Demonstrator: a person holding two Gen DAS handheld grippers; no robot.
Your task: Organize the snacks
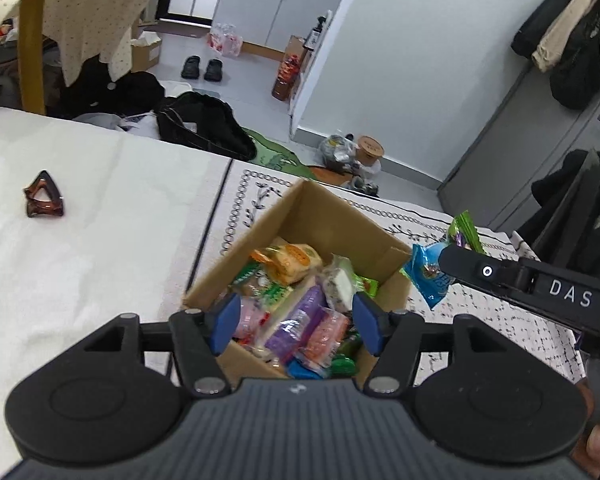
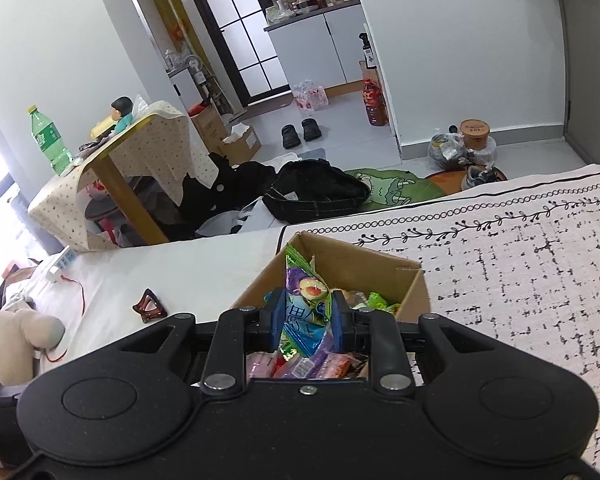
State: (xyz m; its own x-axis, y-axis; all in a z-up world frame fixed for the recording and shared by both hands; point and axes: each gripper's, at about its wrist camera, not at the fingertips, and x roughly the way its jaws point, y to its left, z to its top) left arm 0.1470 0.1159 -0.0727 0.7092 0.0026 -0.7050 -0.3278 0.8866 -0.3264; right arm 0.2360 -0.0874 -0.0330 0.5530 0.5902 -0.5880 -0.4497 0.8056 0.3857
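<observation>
A cardboard box (image 1: 332, 216) stands on the bed and holds several wrapped snacks (image 1: 300, 312). My left gripper (image 1: 296, 318) is open and empty, just above the box's near side. My right gripper (image 2: 306, 314) is shut on a green and blue snack packet (image 2: 304, 292), held above the box (image 2: 380, 264). In the left wrist view the right gripper (image 1: 444, 260) enters from the right with the packet (image 1: 432, 272) over the box's right corner.
A brown hair claw clip (image 1: 44, 196) lies on the white sheet left of the box. A patterned blanket (image 2: 520, 264) covers the bed to the right. A black bag (image 2: 316, 188) and clothes lie on the floor beyond the bed edge.
</observation>
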